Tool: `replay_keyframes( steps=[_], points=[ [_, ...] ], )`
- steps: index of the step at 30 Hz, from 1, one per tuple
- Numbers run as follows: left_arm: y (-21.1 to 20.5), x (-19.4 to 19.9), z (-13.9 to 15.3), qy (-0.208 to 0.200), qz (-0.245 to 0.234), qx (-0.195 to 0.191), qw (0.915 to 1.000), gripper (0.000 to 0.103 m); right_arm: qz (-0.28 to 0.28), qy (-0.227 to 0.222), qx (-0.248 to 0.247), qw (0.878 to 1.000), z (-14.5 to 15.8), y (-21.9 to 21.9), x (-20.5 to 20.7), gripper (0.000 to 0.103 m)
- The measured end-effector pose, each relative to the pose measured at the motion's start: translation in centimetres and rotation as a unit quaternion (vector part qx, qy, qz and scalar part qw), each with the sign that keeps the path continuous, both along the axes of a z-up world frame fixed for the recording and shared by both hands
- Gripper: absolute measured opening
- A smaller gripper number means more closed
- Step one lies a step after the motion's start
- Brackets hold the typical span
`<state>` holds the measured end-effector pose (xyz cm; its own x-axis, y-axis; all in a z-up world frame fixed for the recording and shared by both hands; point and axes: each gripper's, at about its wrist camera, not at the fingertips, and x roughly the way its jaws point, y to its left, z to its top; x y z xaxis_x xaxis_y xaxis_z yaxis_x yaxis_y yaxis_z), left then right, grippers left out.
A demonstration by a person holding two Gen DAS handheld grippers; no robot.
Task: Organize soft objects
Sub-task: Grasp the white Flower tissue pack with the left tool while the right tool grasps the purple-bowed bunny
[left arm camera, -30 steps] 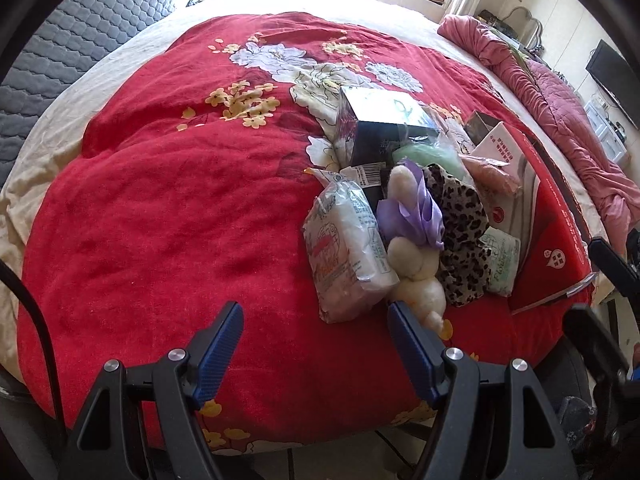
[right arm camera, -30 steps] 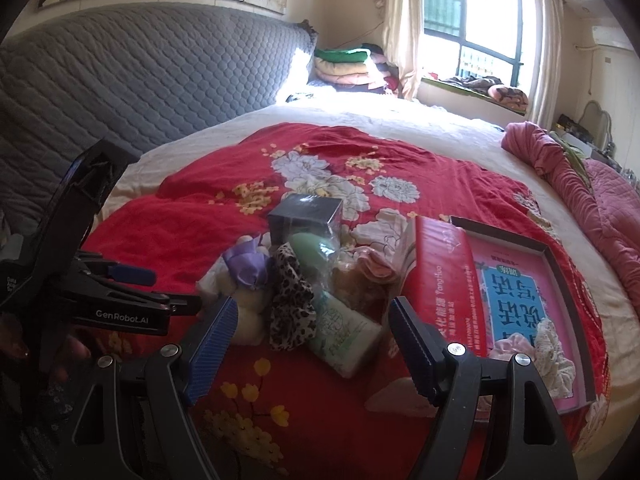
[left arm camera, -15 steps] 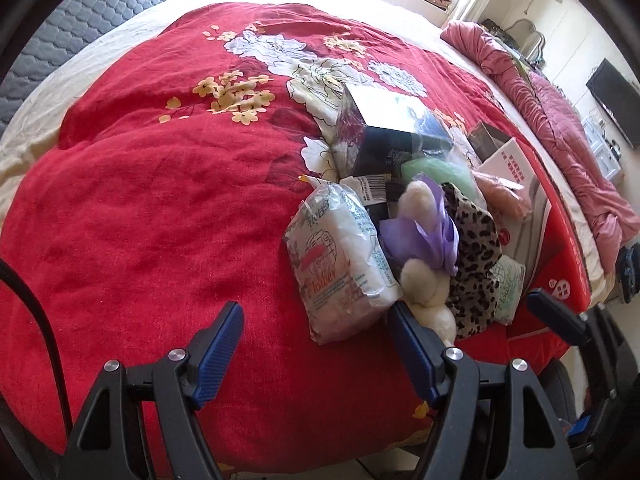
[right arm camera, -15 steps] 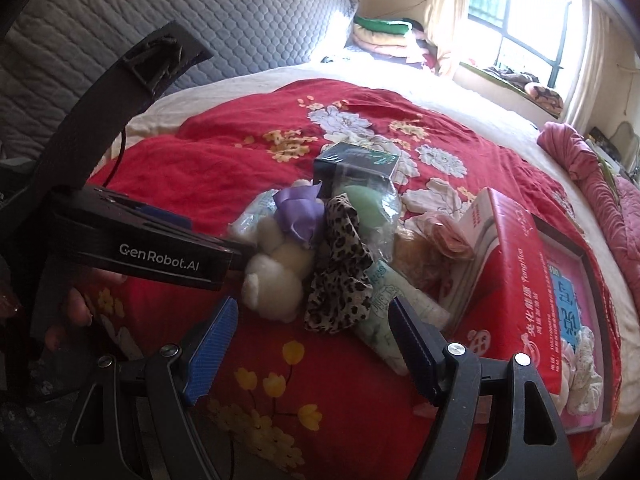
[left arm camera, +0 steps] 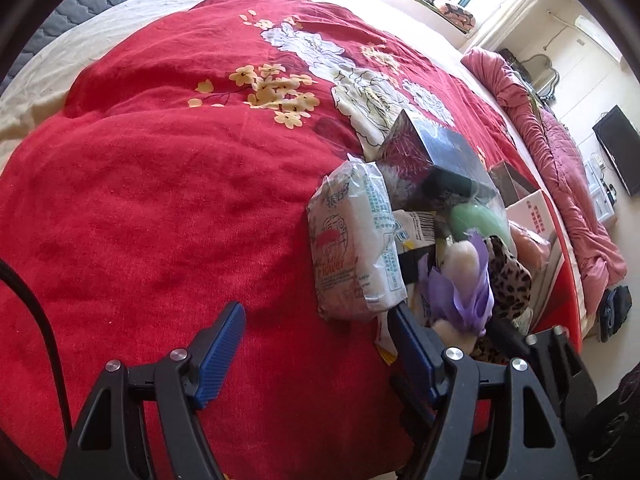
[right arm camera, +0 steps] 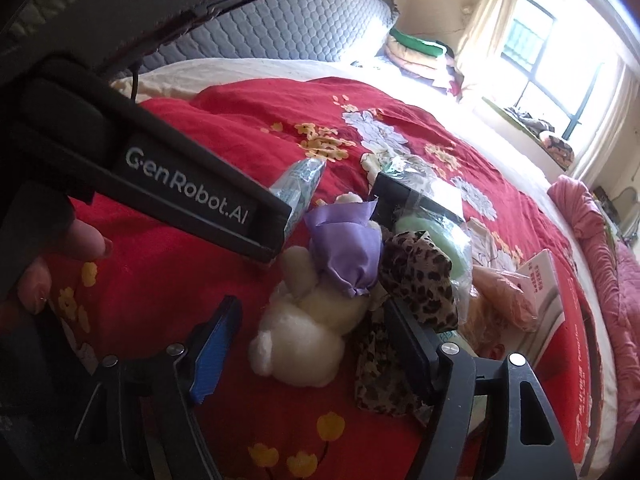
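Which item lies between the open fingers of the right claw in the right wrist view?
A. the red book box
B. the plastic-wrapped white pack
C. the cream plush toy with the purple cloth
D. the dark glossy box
C: in the right wrist view the cream plush toy lies on the red blanket between the spread fingers of the right claw, which has not closed on it.

We see a bed under a red floral blanket (left arm camera: pixel 168 216), grey quilted headboard (right arm camera: pixel 280 28) behind it. Beyond the bed a bright window (right arm camera: pixel 560 60) with cream curtains (overexposed), right of it a pink duvet (left arm camera: pixel 560 152) and wall-mounted TV (left arm camera: pixel 618 148).
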<state>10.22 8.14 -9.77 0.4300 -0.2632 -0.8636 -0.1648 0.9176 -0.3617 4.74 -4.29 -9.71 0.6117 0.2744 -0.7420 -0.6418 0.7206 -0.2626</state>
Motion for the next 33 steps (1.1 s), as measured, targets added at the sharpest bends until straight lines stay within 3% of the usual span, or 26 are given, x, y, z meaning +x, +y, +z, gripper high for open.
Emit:
replay_keyframes(
  steps=[1, 4, 16, 24, 33],
  points=[
    [0.1, 0.1, -0.1, 0.002, 0.002, -0.004, 1.0, 0.074, 0.0, -0.001, -0.008, 1.0, -0.4, 0.1, 0.3, 0.055],
    [0.3, 0.5, -0.3, 0.005, 0.01, -0.014, 0.9998, 0.074, 0.003, -0.002, -0.005, 1.0, -0.5, -0.4, 0.7, 0.048],
    [-0.7, 4.0, -0.6, 0.009, 0.019, -0.034, 0.9992, 0.073, -0.005, 0.019, 0.055, 0.998, 2.5, -4.1, 1.1, 0.044],
    [0.9, 5.4, -1.0, 0.018, 0.038, -0.109, 0.9931, 0.073, -0.01, 0.02, 0.074, 0.997, 3.5, -4.9, 0.7, 0.045],
    [2.0, 7.4, -2.5, 0.032, 0.064, -0.205, 0.976, 0.081, -0.011, 0.022, 0.084, 0.996, 3.5, -5.1, 0.2, 0.045]
  ],
)
